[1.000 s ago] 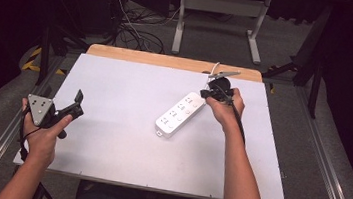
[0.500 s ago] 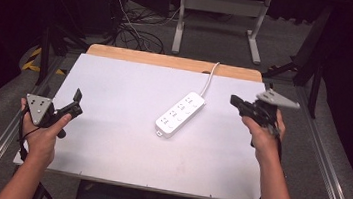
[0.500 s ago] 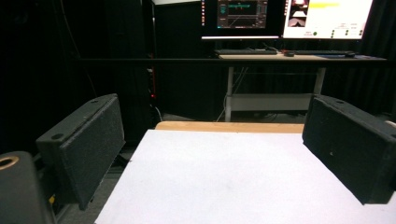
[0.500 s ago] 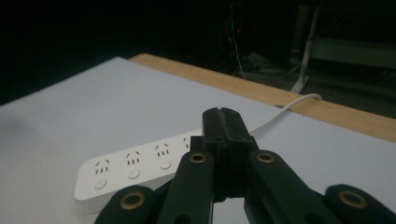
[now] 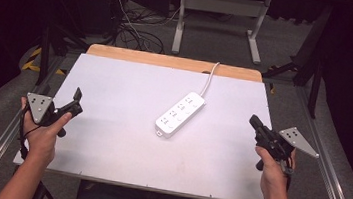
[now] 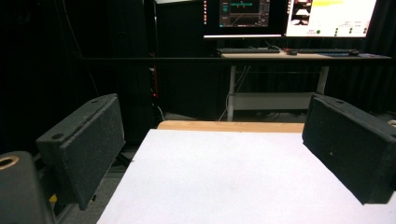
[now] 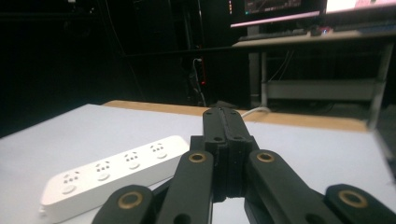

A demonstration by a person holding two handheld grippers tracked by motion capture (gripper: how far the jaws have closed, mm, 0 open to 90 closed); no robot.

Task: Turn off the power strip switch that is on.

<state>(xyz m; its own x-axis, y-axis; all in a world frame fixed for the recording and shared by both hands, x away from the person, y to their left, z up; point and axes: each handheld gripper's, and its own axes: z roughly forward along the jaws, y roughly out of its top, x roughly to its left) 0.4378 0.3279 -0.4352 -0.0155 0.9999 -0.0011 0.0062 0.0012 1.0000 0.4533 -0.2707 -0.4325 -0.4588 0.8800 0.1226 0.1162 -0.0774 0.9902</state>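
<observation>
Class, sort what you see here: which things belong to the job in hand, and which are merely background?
Part of the job:
- power strip and its cord
- right gripper, shut, holding nothing
- left gripper, open, holding nothing
- white table

Just background:
- monitors
- keyboard
- floor cables
</observation>
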